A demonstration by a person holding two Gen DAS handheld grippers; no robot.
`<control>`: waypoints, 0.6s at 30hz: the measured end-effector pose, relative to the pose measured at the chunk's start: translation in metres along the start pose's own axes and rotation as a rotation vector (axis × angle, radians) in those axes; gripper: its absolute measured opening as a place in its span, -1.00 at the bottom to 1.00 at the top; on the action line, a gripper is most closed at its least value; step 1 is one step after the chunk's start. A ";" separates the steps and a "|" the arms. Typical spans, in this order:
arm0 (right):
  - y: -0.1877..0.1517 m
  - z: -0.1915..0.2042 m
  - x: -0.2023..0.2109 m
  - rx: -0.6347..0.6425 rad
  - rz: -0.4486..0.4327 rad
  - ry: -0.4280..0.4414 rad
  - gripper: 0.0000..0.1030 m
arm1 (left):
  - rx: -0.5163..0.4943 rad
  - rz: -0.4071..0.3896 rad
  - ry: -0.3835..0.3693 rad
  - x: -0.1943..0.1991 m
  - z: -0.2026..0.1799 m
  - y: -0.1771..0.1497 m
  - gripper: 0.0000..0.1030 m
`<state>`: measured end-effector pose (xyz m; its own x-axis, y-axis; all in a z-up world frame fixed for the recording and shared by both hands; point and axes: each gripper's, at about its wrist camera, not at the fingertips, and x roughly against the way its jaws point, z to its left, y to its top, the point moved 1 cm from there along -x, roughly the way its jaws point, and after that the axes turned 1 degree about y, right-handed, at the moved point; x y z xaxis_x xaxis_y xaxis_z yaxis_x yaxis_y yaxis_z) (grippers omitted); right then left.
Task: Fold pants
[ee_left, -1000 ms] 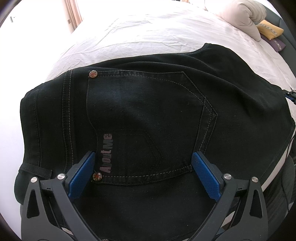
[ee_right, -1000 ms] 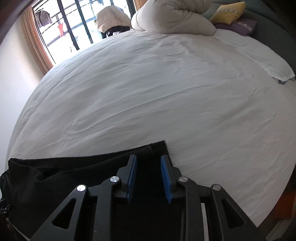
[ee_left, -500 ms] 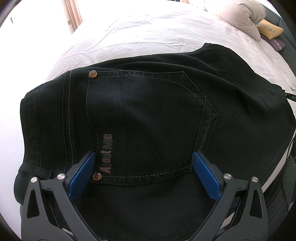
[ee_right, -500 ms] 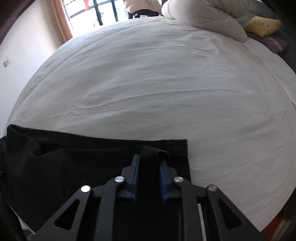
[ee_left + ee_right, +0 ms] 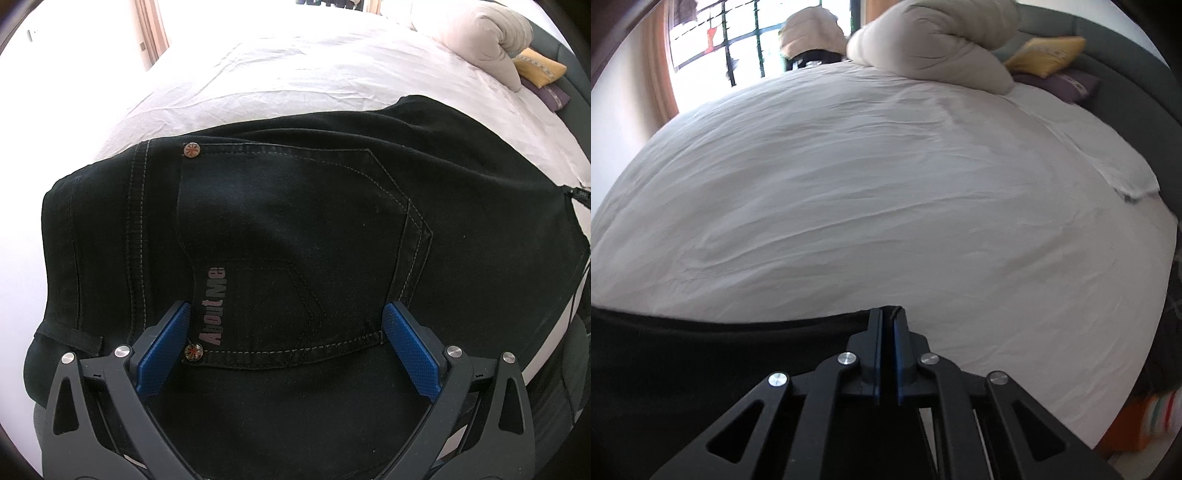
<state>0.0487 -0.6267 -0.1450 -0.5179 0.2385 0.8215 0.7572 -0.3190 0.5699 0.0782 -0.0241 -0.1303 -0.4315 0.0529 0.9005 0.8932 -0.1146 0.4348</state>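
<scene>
Black jeans (image 5: 295,229) lie on the white bed (image 5: 295,74), back pocket up with an "AboutMe" label. My left gripper (image 5: 286,317) is open, its blue pads resting on the jeans either side of the pocket's lower edge. In the right wrist view, my right gripper (image 5: 887,317) is shut on the hem end of the jeans leg (image 5: 701,343), and holds it lifted a little above the sheet (image 5: 886,203).
A rolled beige duvet (image 5: 931,48) lies at the head of the bed, with a yellow cushion (image 5: 1045,55) and a purple pillow (image 5: 1067,85). A dark headboard (image 5: 1126,92) runs on the right. A window (image 5: 738,40) is beyond the bed.
My right gripper closed fully on the leg hem and lifted it off the sheet. The left gripper and the waist end stayed still.
</scene>
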 end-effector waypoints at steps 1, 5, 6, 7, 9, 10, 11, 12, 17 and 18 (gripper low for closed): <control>-0.001 0.000 -0.002 -0.008 0.002 -0.004 -0.90 | -0.002 -0.004 0.000 0.001 0.001 -0.002 1.00; -0.002 -0.002 -0.014 -0.020 0.001 -0.040 -0.90 | 0.001 -0.020 -0.003 0.004 0.003 -0.005 1.00; -0.001 -0.003 -0.015 -0.019 0.001 -0.053 -0.90 | 0.003 -0.024 -0.006 0.005 0.002 -0.005 1.00; -0.001 -0.003 -0.017 -0.010 0.007 -0.083 -0.99 | 0.006 -0.027 -0.008 0.007 0.003 -0.006 1.00; 0.000 -0.011 -0.024 -0.027 0.026 -0.109 -0.99 | 0.014 -0.032 -0.016 0.011 0.004 -0.006 1.00; -0.003 -0.014 -0.023 -0.045 0.031 -0.098 -0.99 | 0.018 -0.043 -0.023 0.016 0.004 -0.006 1.00; -0.003 -0.018 -0.019 -0.071 0.024 -0.088 -0.99 | 0.019 -0.052 -0.026 0.019 0.004 -0.006 1.00; -0.002 -0.019 -0.013 -0.071 0.010 -0.099 -0.99 | 0.017 -0.068 -0.028 0.024 0.003 -0.006 1.00; 0.005 -0.020 0.052 -0.126 -0.125 -0.030 -0.97 | -0.019 -0.122 -0.032 0.043 -0.007 -0.001 1.00; 0.005 -0.008 0.068 -0.102 -0.150 0.044 -0.97 | -0.031 -0.141 -0.056 0.049 -0.012 0.002 1.00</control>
<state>0.0144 -0.6195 -0.0863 -0.6404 0.2508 0.7260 0.6273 -0.3747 0.6828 0.0578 -0.0333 -0.0855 -0.5436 0.1260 0.8298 0.8198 -0.1323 0.5572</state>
